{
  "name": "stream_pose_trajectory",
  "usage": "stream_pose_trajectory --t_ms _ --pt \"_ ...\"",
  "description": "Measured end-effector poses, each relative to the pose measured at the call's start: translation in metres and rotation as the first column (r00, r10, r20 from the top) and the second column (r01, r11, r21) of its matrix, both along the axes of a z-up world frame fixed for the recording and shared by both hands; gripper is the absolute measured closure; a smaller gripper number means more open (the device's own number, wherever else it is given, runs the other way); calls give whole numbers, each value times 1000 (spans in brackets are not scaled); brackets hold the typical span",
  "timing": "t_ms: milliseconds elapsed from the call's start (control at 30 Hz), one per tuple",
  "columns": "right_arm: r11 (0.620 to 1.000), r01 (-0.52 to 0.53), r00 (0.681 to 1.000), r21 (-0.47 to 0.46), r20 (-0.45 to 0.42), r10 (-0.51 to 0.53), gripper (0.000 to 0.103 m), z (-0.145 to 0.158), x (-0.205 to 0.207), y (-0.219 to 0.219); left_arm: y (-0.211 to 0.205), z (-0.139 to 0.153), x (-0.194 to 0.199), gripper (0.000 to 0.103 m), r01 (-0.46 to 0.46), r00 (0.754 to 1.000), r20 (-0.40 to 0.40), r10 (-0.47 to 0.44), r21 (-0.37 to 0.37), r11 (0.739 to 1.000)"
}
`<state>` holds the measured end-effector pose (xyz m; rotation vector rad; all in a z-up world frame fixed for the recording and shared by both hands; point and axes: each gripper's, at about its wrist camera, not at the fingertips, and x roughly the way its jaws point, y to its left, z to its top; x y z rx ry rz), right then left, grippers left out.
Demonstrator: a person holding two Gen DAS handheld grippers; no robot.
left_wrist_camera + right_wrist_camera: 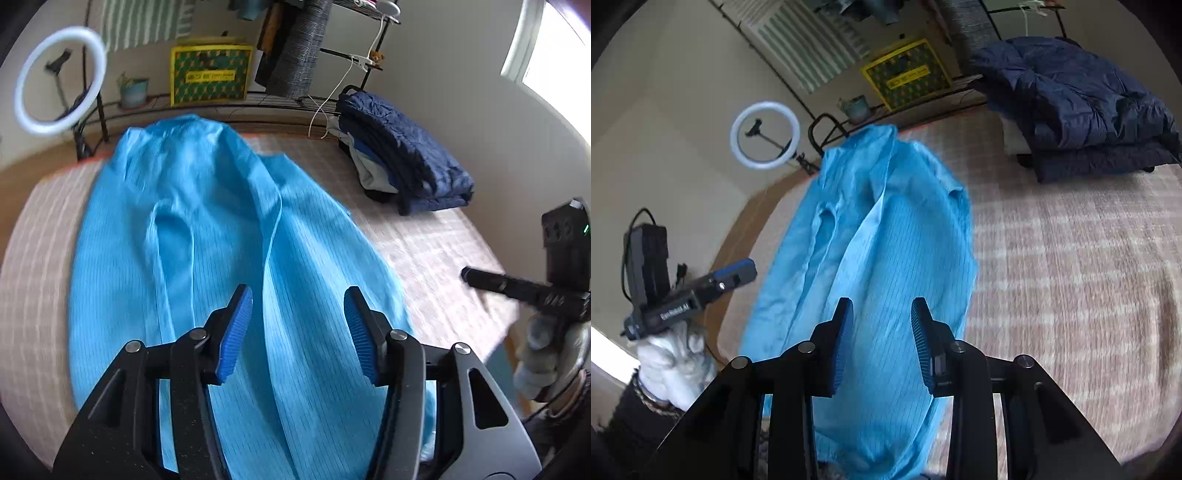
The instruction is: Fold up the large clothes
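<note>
Both tongs hang open and empty above the sky-blue ribbed garment: the left gripper has the wider gap, the right gripper the narrower. This garment lies on the checked beige bedcover, its long axis running straight away from the jaws. Only the right wrist view shows its near hem; neither hand looks clearly nearer.
</note>
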<state>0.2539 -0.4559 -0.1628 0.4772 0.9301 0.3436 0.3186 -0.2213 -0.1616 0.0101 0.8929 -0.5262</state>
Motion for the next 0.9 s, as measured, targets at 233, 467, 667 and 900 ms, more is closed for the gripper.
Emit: stream_pose_trajectory --t_ms 233,467,667,900 --pt "981 109 992 158 -80 -97 71 -55 94 -37 -68 -42 74 50 26 999 37 -31 145 989" --pt "974 136 980 181 -170 -105 67 -117 157 -22 -97 -92 121 50 40 997 48 -55 261 965" --pt "973 145 978 180 -174 -114 67 -130 180 -15 -90 -110 133 56 7 997 76 -29 271 963" --pt "981 146 986 129 -95 -134 98 -116 180 -11 -56 -110 149 102 -33 999 8 32 114 993"
